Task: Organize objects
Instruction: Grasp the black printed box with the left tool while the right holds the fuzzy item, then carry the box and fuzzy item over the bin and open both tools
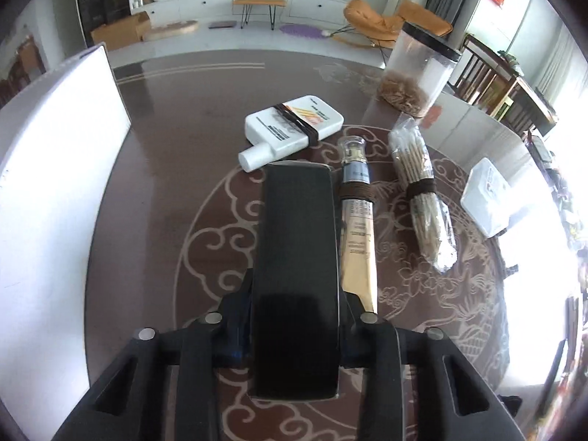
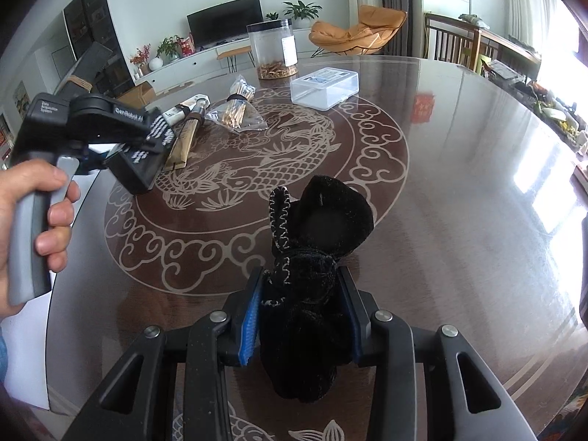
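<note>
Along the table's left edge stands a white board. Beside it the left gripper is clamped on a black box, held above the tabletop. Past the box's tip lies a white bottle; just right lie a banded tube and a bag of cotton swabs, with a clear jar at the far edge. Nearer the front edge, the right gripper grips a black plush toy.

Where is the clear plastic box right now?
In the right wrist view the clear plastic box sits closed on the table past the dragon inlay, right of the cotton swab bundle and just in front of the clear jar.
</note>
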Demonstrator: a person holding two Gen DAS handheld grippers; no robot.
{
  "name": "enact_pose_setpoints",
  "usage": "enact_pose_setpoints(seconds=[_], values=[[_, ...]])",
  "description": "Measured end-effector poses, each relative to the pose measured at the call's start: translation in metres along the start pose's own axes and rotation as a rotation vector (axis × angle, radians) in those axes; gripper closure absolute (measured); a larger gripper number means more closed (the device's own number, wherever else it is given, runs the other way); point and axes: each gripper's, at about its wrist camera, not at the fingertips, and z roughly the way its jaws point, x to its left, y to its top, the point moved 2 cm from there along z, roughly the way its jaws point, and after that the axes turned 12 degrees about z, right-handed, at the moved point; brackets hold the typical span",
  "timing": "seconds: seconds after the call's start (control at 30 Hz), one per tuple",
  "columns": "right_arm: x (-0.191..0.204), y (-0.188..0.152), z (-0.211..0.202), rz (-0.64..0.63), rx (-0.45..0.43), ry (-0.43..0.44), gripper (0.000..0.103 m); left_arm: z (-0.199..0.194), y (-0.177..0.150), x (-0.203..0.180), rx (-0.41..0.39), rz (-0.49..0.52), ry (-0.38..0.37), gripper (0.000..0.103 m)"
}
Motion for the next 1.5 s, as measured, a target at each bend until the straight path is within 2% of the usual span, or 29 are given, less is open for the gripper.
enact_pose_setpoints(seconds=[0.13,0.17,0.27,0.33,0.37,0.4,0.43,0.47,0.5,0.53,0.67,0.9,1.17,1.2,1.23,1.37,1.47,1.5], values=[[-0.001,0.002,0.001,0.011,0.002,0.009,0.064,-0.016,-0.028,-0.011,-0.02,0.03,-0.022,0.069],[-0.002,0.002,0.001,0.014,0.004,0.009,0.064,-0.023,-0.041,-0.016,-0.017,0.028,-0.056,0.069],[-0.007,0.005,-0.001,0.036,0.002,-0.009,0.064,-0.042,-0.085,-0.035,-0.003,0.024,-0.226,0.069],[-0.012,0.006,-0.002,0.06,-0.001,-0.014,0.064,-0.049,-0.105,-0.045,0.015,0.052,-0.305,0.066],[-0.013,0.005,-0.003,0.068,-0.003,-0.016,0.064,-0.05,-0.11,-0.046,0.03,0.058,-0.315,0.064],[-0.015,0.005,-0.004,0.077,-0.004,-0.017,0.064,-0.05,-0.114,-0.044,0.04,0.057,-0.313,0.06],[-0.015,0.004,-0.004,0.081,-0.005,-0.018,0.064,-0.052,-0.115,-0.04,0.033,0.052,-0.304,0.049],[-0.016,0.004,-0.005,0.082,-0.005,-0.019,0.064,-0.054,-0.115,-0.032,0.029,0.042,-0.253,0.041],[-0.015,0.004,-0.005,0.081,-0.006,-0.022,0.064,-0.056,-0.114,-0.026,0.023,0.029,-0.22,0.027],[-0.015,0.003,-0.005,0.078,-0.008,-0.025,0.064,-0.058,-0.112,-0.017,0.01,0.003,-0.19,0.024],[-0.012,0.002,-0.005,0.066,-0.009,-0.029,0.064,-0.064,-0.104,0.009,0.003,-0.092,-0.161,0.024],[-0.012,0.002,-0.005,0.068,-0.008,-0.026,0.064,-0.052,-0.11,-0.001,0.031,-0.007,-0.171,0.023],[-0.011,0.002,-0.004,0.064,-0.002,-0.014,0.064,-0.039,-0.112,-0.022,0.004,0.12,0.04,0.021],[-0.01,0.001,-0.004,0.059,0.002,-0.003,0.064,-0.038,-0.113,-0.022,-0.011,0.122,0.068,0.027],[-0.008,0.001,-0.004,0.055,0.005,0.007,0.064,-0.04,-0.114,-0.022,-0.04,0.118,0.074,0.045],[0.0,0.001,-0.011,0.036,-0.008,0.071,0.066,-0.051,-0.119,-0.025,-0.09,0.108,0.044,0.046],[-0.001,0.003,-0.026,0.064,-0.05,0.184,0.066,-0.076,-0.128,-0.02,-0.122,0.098,-0.01,0.046],[-0.003,0.003,-0.032,0.088,-0.057,0.249,0.066,-0.087,-0.131,-0.016,-0.138,0.088,-0.033,0.046]])
